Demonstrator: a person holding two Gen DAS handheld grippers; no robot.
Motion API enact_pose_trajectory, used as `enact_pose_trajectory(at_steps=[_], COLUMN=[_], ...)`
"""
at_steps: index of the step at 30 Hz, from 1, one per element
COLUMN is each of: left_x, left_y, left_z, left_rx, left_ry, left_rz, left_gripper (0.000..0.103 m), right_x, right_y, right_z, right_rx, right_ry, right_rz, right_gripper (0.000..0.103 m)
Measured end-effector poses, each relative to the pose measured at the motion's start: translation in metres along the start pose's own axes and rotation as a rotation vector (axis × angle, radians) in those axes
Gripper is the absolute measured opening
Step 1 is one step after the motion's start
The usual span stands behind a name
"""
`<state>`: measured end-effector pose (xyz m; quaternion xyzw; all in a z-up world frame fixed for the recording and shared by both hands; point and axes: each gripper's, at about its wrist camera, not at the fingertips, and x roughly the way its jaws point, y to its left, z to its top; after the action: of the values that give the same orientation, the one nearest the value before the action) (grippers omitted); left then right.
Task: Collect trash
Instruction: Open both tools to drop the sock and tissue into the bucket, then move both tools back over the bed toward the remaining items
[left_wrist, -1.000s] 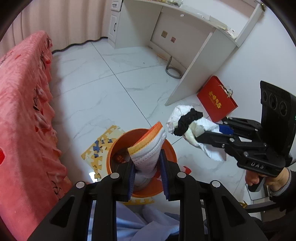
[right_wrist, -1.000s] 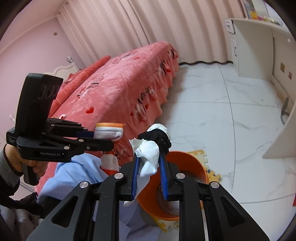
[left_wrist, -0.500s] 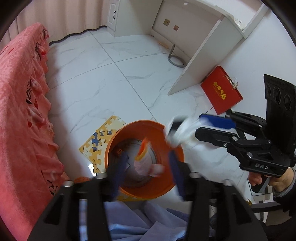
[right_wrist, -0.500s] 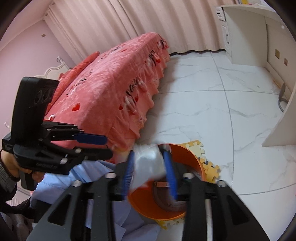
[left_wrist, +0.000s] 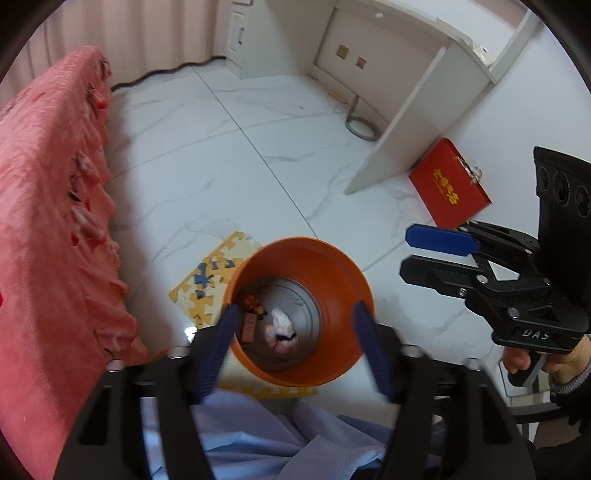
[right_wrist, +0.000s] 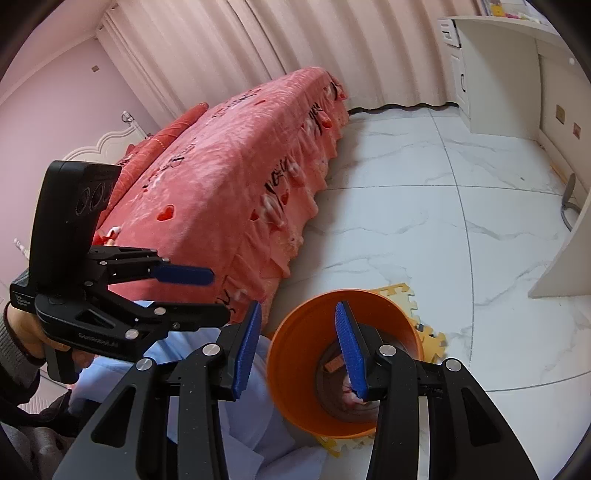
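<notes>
While both grippers hang over the orange bin (left_wrist: 334, 258), neither has anything between its fingers. The left gripper (left_wrist: 299, 343) has its jaws opening wide, straddling the bin's mouth in its own view with only air between the blue pads. The right gripper (right_wrist: 295, 349) stands partly spread and empty too, its tips just above the bin's near rim.

The trash is down in the bin: a crumpled white wad with a dark band (left_wrist: 281, 328) lies on the grey bottom, beside a small brown lump (left_wrist: 251, 301) and an orange-brown scrap (left_wrist: 249, 328) against the left wall. I judge this as the drop step just finishing — the pieces are in, the hands are free.

The next move, as I read it, calls for lifting both grippers clear of the rim and turning to look for whatever loose rubbish remains. None lies plainly on the marble floor (left_wrist: 207, 170) in either view, so the search must go wider. The red gift box (left_wrist: 448, 182) leaning by the white desk (left_wrist: 410, 110) looks kept, not thrown away.

By count: two grippers, one bin, three bits of trash visible inside — though more may hide under the wad — one foam puzzle mat (left_wrist: 207, 273) beneath the bin, one red box, one bed with a pink cover (right_wrist: 236, 177), one pale blue cloth (left_wrist: 258, 443) at the bottom edge.
</notes>
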<state>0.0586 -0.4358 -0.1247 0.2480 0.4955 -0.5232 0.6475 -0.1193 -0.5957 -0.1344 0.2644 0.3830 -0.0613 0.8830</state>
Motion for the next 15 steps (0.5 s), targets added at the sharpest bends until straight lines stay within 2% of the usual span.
enact_pose_trajectory(at_steps=[4,5,7,15], left_x=[-0.015,-0.021,-0.031,-0.070], left_y=[0.006,0.008,0.010,0.027], left_z=[-0.006,-0.009,-0.015,-0.043], left_rx=[-0.025,-0.032,-0.035,-0.102], left_ry=[-0.030,-0.040,-0.065,-0.126], left_rz=[0.019,0.037,0.060,0.130], left_gripper=[0.076,0.081,0.085,0.089], right_x=[-0.005,-0.005,-0.006,-0.002], right_y=[0.014,0.019,0.031,0.085], right_z=[0.003,0.004,0.005,0.012], right_rx=[-0.024,-0.033,-0.053,-0.137], right_ry=[-0.006,-0.006,-0.007,0.000], right_rz=[0.016,0.025,0.039,0.101], right_gripper=[0.044,0.044,0.044,0.046])
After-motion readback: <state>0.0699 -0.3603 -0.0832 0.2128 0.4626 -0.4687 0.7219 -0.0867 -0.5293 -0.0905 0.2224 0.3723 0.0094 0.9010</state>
